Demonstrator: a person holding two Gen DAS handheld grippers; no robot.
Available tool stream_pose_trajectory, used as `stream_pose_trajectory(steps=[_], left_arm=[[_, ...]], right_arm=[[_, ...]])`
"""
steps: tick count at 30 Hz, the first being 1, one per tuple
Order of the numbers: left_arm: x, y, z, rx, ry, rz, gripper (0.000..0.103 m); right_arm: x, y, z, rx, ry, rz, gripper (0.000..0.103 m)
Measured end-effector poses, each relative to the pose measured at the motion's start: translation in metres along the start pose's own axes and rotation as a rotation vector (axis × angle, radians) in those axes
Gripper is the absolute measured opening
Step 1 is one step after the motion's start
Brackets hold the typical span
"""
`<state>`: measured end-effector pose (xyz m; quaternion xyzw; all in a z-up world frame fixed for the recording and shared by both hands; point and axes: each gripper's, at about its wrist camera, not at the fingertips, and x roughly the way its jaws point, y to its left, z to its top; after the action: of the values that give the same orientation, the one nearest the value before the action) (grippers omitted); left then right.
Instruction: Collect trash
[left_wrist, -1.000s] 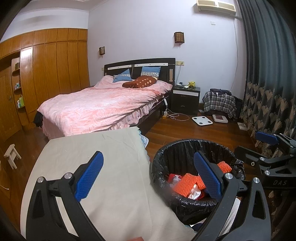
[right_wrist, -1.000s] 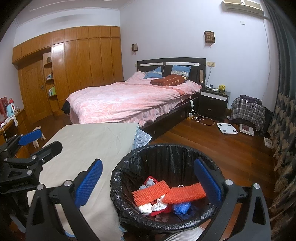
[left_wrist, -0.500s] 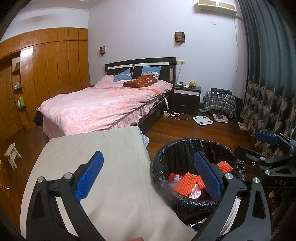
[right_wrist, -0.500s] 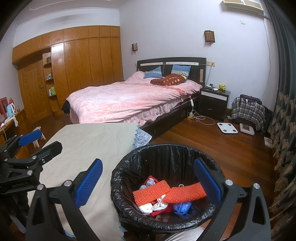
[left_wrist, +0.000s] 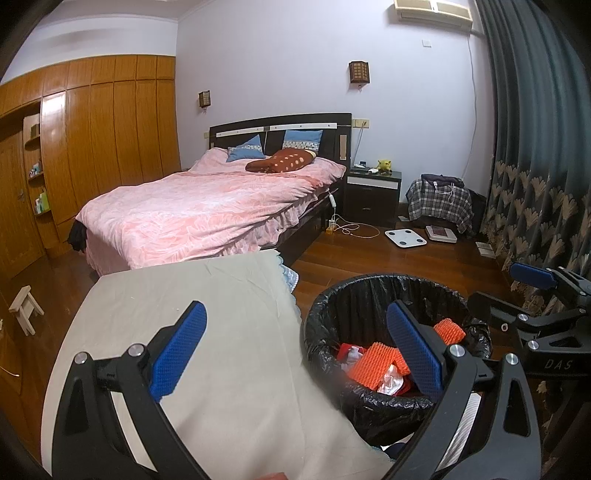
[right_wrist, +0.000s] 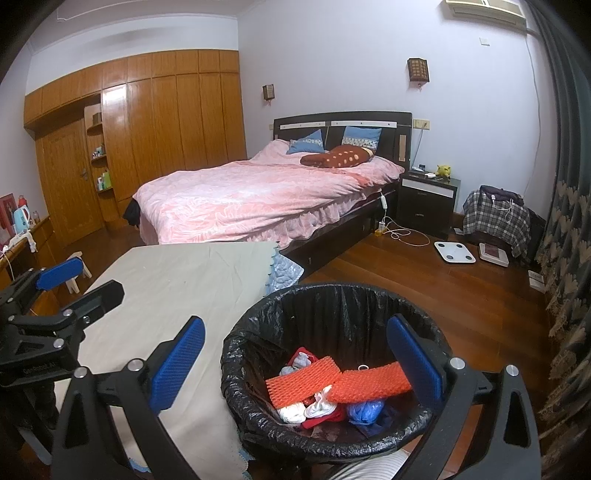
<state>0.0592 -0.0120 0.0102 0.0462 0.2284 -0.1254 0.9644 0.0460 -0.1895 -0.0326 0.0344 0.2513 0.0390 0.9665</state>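
While apart, both tools (left_wrist: 295, 350) (right_wrist: 295, 354) empty

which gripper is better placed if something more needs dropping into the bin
Right, probably. The right gripper hangs open with the trash bin and its orange foam pieces between its fingers. The left gripper, also open and empty, sits mostly over the cloth-covered table, bin off to its side.

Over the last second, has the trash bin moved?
No. The bin keeps its place beside the table and against the bed.
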Motion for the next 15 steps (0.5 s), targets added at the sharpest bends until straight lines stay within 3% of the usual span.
stream_pose_trajectory(steps=[15], left_arm=[[0.0000, 0.0013, -0.0012, 0.001, 0.003, 0.001, 0.095]], right_arm=[[0.0010, 0.0004, -0.0011, 0.001, 0.002, 0.001, 0.097]])
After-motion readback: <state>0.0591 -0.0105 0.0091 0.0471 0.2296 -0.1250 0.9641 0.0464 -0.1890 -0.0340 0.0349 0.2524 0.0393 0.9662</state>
